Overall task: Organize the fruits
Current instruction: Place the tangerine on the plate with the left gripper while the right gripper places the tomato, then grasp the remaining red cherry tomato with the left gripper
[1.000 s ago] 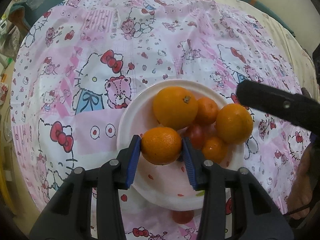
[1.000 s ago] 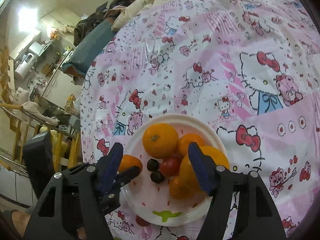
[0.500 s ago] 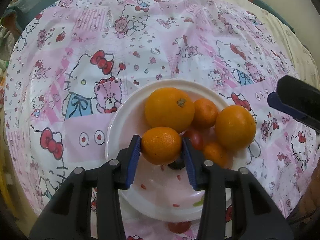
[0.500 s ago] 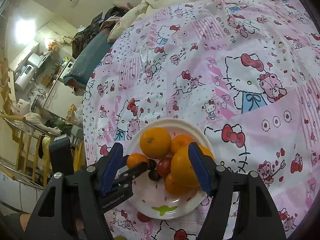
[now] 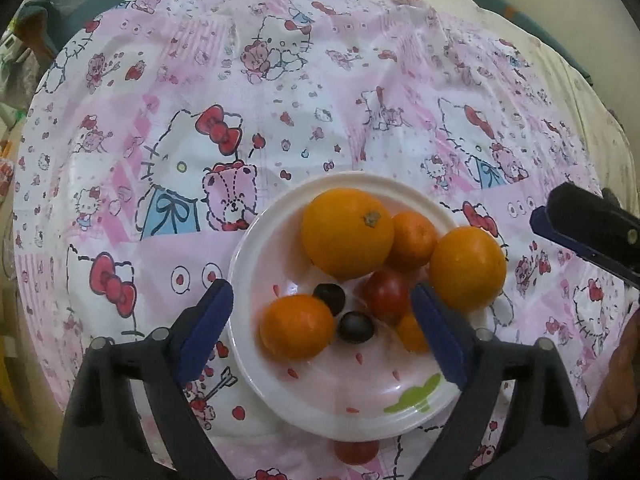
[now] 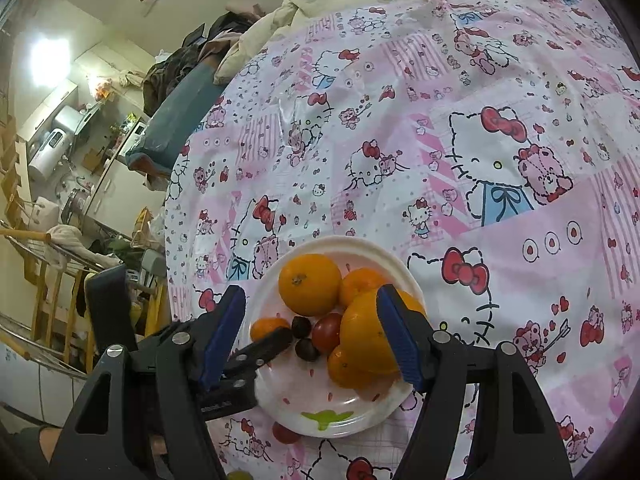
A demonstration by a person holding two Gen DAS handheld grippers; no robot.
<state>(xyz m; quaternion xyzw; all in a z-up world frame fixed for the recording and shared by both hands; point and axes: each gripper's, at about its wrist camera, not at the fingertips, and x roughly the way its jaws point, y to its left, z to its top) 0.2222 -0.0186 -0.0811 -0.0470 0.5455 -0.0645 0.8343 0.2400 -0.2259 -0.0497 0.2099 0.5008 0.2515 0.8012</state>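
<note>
1. Your left claw (image 5: 320, 326): jaws just opened wide, clamping nothing; the mandarin (image 5: 297, 327) sits loose between them.
2. Your right claw (image 6: 310, 330): jaws apart, gripping nothing, over the plate (image 6: 394, 396).
3. Mandarin rests on the plate's near-left part, beside two dark fruits (image 5: 355, 327).
4. Big orange (image 5: 347, 232), more oranges and a tomato (image 5: 386, 292) share the plate.
5. One tomato (image 5: 356, 451) lies on the cloth (image 5: 280, 80), just off the rim.

Pink cartoon-cat tablecloth (image 5: 280, 92) spread flat; cream quilt (image 6: 332, 0) bunched behind; wooden rack (image 6: 48, 280) alongside.
</note>
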